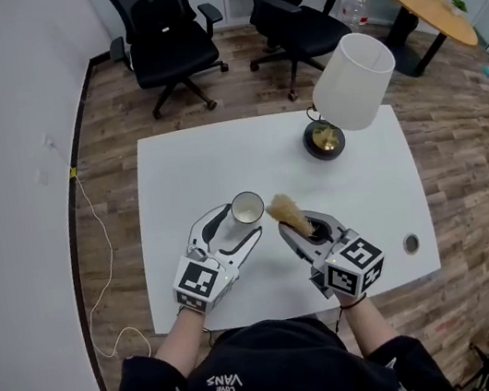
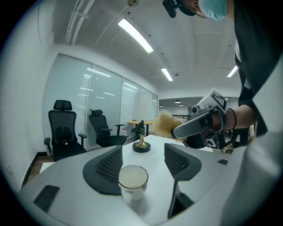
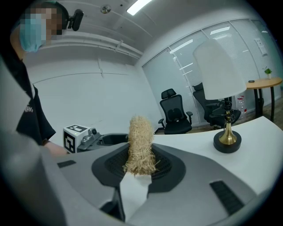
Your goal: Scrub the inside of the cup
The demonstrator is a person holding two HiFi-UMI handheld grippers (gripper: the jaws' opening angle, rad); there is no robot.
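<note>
We see the left gripper's [image 2: 143,155] jaws standing well apart and pressing on nothing. The white cup [image 2: 133,177] stands upright on the white counter [image 1: 219,157] between them, close against the left jaw and clear of the right one. We find the right gripper's [image 3: 139,166] jaws closed on the straw-coloured brush [image 3: 140,140], whose bristly head sticks out past the jaw tips and hangs in the air just beside the cup's rim, outside the cup, with the lamp [image 1: 352,87] farther back on the counter.
</note>
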